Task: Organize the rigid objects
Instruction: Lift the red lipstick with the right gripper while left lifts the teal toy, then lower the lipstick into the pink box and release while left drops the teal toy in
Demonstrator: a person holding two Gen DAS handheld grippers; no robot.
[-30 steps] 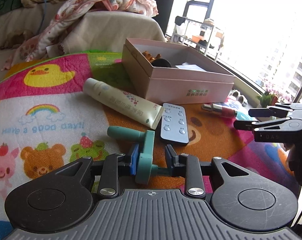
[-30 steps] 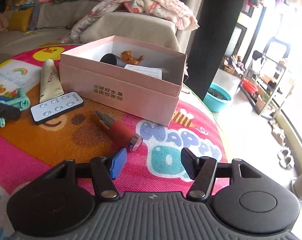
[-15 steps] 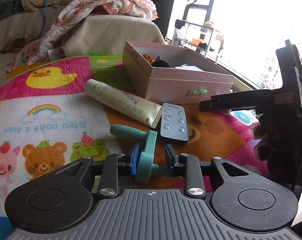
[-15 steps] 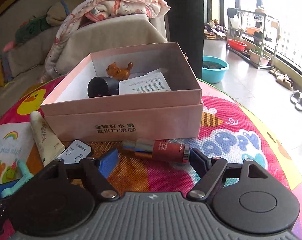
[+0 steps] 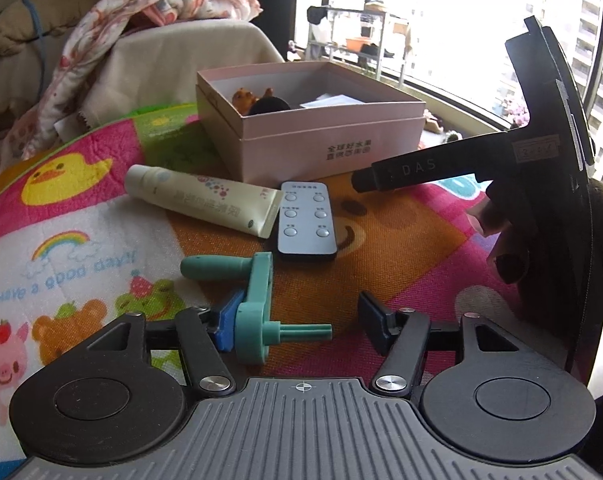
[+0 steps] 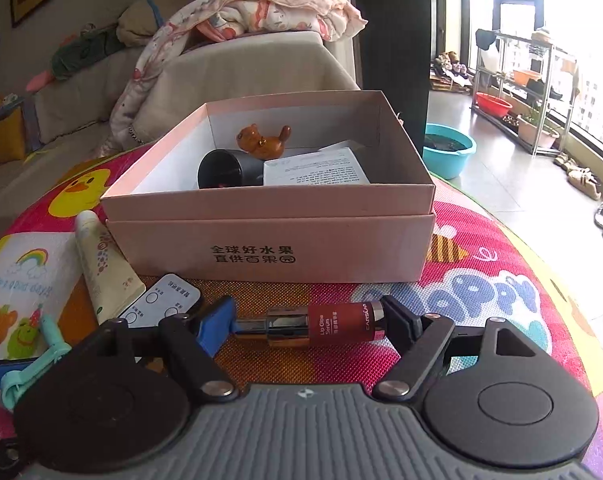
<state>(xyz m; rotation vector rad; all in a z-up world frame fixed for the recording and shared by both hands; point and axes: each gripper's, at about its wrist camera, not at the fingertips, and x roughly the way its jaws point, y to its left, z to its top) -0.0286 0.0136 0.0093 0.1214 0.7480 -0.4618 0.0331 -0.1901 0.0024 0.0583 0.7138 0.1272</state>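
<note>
A teal crank handle (image 5: 257, 300) lies on the play mat between my left gripper's (image 5: 297, 320) jaws, which are opening. Its disc rests against the blue left pad (image 5: 225, 322), while the right pad stands well clear. A red lip serum tube (image 6: 333, 324) lies crosswise on the mat between the pads of my right gripper (image 6: 307, 322). That gripper is open, with its pads close to the tube's two ends. The pink box (image 6: 261, 240) just behind holds a brown bear figurine (image 6: 261, 140), a black cylinder (image 6: 221, 168) and a leaflet.
A cream tube (image 5: 205, 200) and a grey remote (image 5: 305, 220) lie on the colourful mat (image 5: 81, 220) in front of the pink box (image 5: 321, 136). The right gripper's black finger (image 5: 405, 172) and a hand cross the left wrist view. A blanket-draped sofa stands behind.
My left jaws have spread, and the right pad has come off the teal crank. My right gripper rolled, opened wider and moved in until the red tube lies between its pads.
</note>
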